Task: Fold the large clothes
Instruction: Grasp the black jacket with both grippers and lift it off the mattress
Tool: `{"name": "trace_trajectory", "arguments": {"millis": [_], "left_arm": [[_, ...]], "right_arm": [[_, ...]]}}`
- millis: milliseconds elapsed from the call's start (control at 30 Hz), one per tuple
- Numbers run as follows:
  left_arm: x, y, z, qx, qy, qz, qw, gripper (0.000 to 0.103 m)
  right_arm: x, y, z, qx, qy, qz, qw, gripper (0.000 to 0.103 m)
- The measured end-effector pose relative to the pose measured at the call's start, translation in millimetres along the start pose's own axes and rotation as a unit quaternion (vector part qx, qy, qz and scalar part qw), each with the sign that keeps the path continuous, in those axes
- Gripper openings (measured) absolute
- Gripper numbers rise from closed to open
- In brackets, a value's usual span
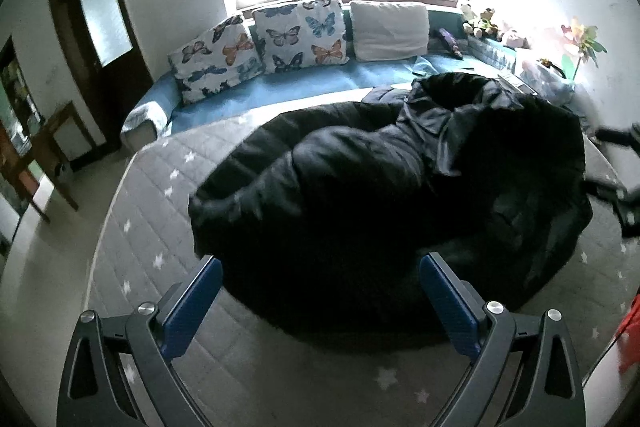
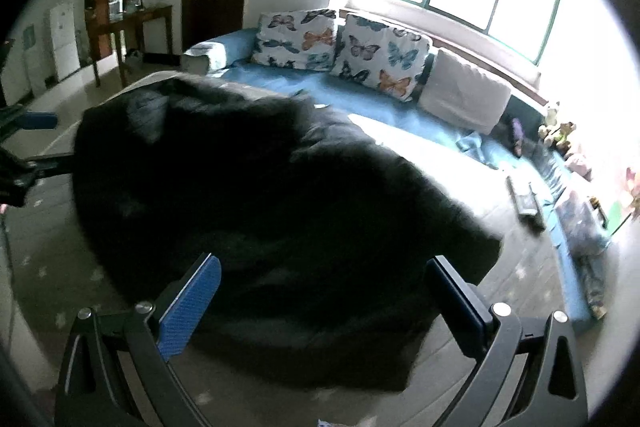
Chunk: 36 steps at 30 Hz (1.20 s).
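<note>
A large black puffy jacket [image 1: 380, 187] lies bunched on a grey star-patterned quilt [image 1: 148, 235]; it also shows in the right wrist view [image 2: 260, 187]. My left gripper [image 1: 320, 263] is open and empty, hovering just above the jacket's near edge. My right gripper [image 2: 324, 263] is open and empty, over the jacket's near edge from the other side. The right gripper shows at the right edge of the left wrist view [image 1: 620, 171]. The left gripper shows at the left edge of the right wrist view [image 2: 24, 139].
A blue sofa [image 1: 280, 87] with two butterfly cushions [image 1: 300, 35] and a white cushion [image 1: 392, 31] runs behind the quilt under a bright window. Soft toys [image 1: 484, 23] and flowers sit at the far right. A dark door [image 1: 100, 39] and a wooden table [image 1: 52, 143] stand left.
</note>
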State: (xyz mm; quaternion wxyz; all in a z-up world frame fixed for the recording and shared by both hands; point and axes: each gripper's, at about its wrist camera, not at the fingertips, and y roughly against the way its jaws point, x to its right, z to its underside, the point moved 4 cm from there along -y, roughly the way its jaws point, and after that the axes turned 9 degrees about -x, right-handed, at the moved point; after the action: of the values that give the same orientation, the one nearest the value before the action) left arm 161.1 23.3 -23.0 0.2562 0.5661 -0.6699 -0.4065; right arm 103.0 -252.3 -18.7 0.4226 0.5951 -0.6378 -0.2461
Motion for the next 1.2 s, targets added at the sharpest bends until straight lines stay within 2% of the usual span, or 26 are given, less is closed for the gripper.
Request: {"name": "trace_trajectory", "arguments": {"millis": [67,133,233,433,600,633,667,700,733,767,800,867,967,1200], "left_arm": [[-3.2,-3.0,-13.5,0.002,-0.011,-0.005,0.9999,0.103],[-2.4,-7.3,-24.6,0.002,-0.034,0.010,0.9994,0.103],[-2.0,-17.9,-40.9,-0.003,-0.053,0.014,0.9985,0.103],[5.3,-54.2,-65.8,-0.031,-0.101,0.034,0.9938,0.103],[8.7,-83.1,-77.1,-0.046,-0.107,0.066,0.9911,0.103],[8.7,-87.2,-79.2,-0.044,-0.107,0.067,0.9910,0.101],[9.7,-90.3,-81.1,-0.041,-0.107,0.070,0.9910,0.090],[10.5,-92.0,-82.2,-0.039,-0.105,0.072,0.9911,0.084],[11.9,-92.2,-82.1,-0.038,-0.102,0.077,0.9911,0.074],[13.4,-92.3,-82.7,-0.036,-0.101,0.080,0.9910,0.062],[14.9,-90.7,-81.7,-0.032,-0.104,0.079,0.9909,0.057],[19.4,-86.0,-79.2,-0.029,-0.108,0.069,0.9913,0.040],[17.4,-70.1,-70.3,-0.027,-0.099,0.079,0.9916,0.032],[-2.2,-3.0,-23.1,0.004,-0.092,0.100,0.9907,0.030]], "right_arm": [[11.3,-5.1,-11.2,-0.001,0.004,-0.007,1.000,0.103],[17.1,-10.8,-18.5,-0.002,0.010,-0.009,1.000,0.103],[22.5,-23.6,-30.8,-0.006,0.032,-0.006,0.999,0.103],[29.3,-52.6,-47.9,-0.026,0.060,-0.007,0.998,0.103],[30.6,-86.3,-43.8,-0.083,0.065,-0.025,0.994,0.103],[33.6,-89.3,-44.7,-0.087,0.063,-0.026,0.994,0.098],[33.9,-91.5,-42.9,-0.091,0.058,-0.029,0.994,0.092],[34.9,-93.2,-40.5,-0.099,0.048,-0.030,0.993,0.082],[36.4,-91.7,-43.5,-0.104,0.043,-0.028,0.993,0.072],[37.8,-89.7,-42.9,-0.105,0.039,-0.033,0.993,0.068],[37.4,-84.8,-42.2,-0.103,0.037,-0.036,0.993,0.061],[37.6,-68.9,-41.8,-0.091,0.033,-0.037,0.995,0.050],[38.0,-42.0,-41.6,-0.064,0.027,-0.044,0.997,0.043],[33.6,50.7,-15.2,0.016,0.033,-0.055,0.998,0.040]]}}
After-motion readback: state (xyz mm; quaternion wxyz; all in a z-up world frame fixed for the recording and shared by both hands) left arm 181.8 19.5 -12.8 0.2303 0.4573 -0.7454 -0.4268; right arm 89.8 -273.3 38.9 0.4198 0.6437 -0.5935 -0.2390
